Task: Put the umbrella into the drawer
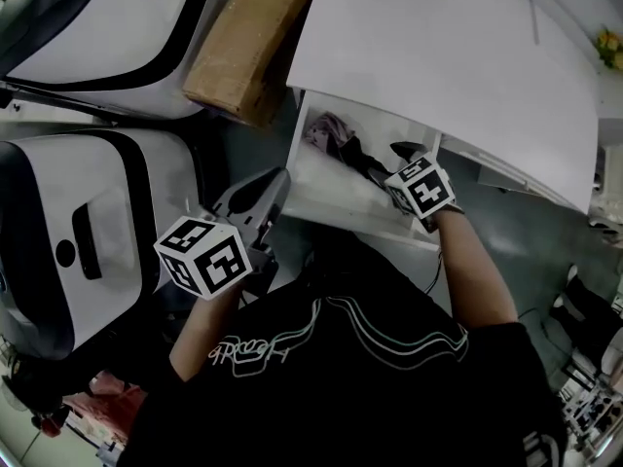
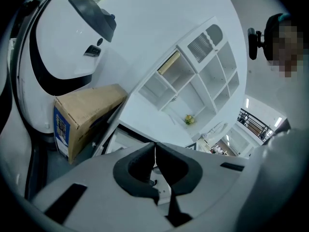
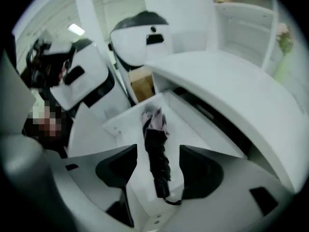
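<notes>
The folded umbrella (image 1: 343, 147), black with a pale pink patterned end, lies inside the open white drawer (image 1: 326, 200) under the desk. In the right gripper view the umbrella (image 3: 155, 144) lies lengthwise on the drawer (image 3: 118, 124) floor, its handle strap nearest me. My right gripper (image 1: 400, 158) hangs just above the handle end, and in its own view the right gripper (image 3: 158, 152) stands open with both pads clear of the umbrella. My left gripper (image 1: 276, 185) is at the drawer's left front corner. Seen in its own view, the left gripper (image 2: 155, 148) is shut and empty.
The white desk top (image 1: 438, 56) overhangs the drawer. A cardboard box (image 1: 248, 42) stands to the left of the desk. Large white-and-black shells (image 1: 88, 222) fill the left side. A white wall shelf (image 2: 203, 76) shows behind.
</notes>
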Demonstrator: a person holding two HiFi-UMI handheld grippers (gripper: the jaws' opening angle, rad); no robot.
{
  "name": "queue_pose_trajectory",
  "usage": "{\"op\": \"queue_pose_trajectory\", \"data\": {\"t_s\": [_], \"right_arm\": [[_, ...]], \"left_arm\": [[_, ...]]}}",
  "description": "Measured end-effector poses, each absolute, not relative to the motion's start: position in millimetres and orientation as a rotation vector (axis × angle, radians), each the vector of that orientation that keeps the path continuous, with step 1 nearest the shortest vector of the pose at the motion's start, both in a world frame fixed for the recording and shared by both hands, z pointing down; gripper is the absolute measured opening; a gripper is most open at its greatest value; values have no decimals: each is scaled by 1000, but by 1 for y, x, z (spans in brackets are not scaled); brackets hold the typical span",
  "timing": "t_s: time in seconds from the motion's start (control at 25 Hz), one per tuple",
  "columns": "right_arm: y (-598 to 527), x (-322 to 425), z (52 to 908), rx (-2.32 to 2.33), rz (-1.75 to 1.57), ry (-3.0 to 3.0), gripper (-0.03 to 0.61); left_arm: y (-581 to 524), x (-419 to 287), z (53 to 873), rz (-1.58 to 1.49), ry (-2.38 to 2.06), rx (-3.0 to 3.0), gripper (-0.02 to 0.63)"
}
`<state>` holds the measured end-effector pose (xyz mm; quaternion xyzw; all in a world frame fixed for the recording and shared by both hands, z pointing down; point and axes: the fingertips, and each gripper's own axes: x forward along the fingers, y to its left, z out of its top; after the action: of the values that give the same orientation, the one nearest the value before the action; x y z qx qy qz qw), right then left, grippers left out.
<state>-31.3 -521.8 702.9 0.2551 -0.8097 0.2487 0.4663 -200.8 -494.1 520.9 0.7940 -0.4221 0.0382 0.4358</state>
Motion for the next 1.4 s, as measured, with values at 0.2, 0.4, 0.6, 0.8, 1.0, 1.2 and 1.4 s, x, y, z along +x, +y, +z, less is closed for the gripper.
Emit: {"op": "queue_pose_trajectory", "data": {"t_s": [0.2,0.4,0.6,0.8,1.0,1.2,1.4], "right_arm": [[-489,-51,586,791,772,-2253,255],[-441,-59,482,879,920,-2579,165],[-386,-56,411,863,939,-2832,109],[-346,-46,381,906,955,-2920,63],[-315,-44,362,896,900,-2968,57],[-307,-43,353,921,817,-2966,52],[-303,-45,353,932,779,-2956,52]], "left_arm": [[-456,-185,495,95,-998,2049,23],[-425,-174,453,66,-963,2155,23],[-382,-162,406,34,-919,2250,23],[-344,-146,372,27,-876,2336,23],[-317,-133,356,33,-839,2394,23],[-310,-131,342,35,-840,2436,23],[-306,-128,338,34,-830,2453,23]]}}
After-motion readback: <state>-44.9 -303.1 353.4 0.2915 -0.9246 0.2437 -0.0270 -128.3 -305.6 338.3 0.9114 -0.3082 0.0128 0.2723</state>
